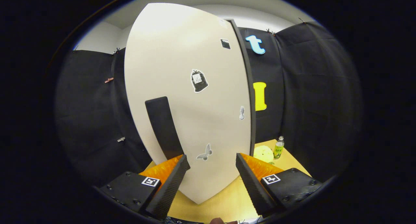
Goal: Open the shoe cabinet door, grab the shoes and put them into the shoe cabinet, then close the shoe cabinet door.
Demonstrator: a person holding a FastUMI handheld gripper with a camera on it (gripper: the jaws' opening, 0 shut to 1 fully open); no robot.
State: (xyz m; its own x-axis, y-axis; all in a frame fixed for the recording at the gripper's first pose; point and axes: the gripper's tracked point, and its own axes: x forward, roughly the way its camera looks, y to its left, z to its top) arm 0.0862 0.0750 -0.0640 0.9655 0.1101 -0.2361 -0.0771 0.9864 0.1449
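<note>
The white shoe cabinet door (191,107) stands upright just ahead of my fingers, with small stickers on it. Its black handle (163,126) runs vertically on the door's left part, right above my left fingertip. My gripper (213,162) is open, with the door face between and beyond the two fingers and nothing held. The left finger (170,185) lies close to the handle's lower end; whether it touches is unclear. The door's dark right edge (247,87) faces the booth wall.
The wooden tabletop (227,198) lies under the fingers. To the right past the door stand a small green bottle (278,148) and a pale round object (264,154) on the table.
</note>
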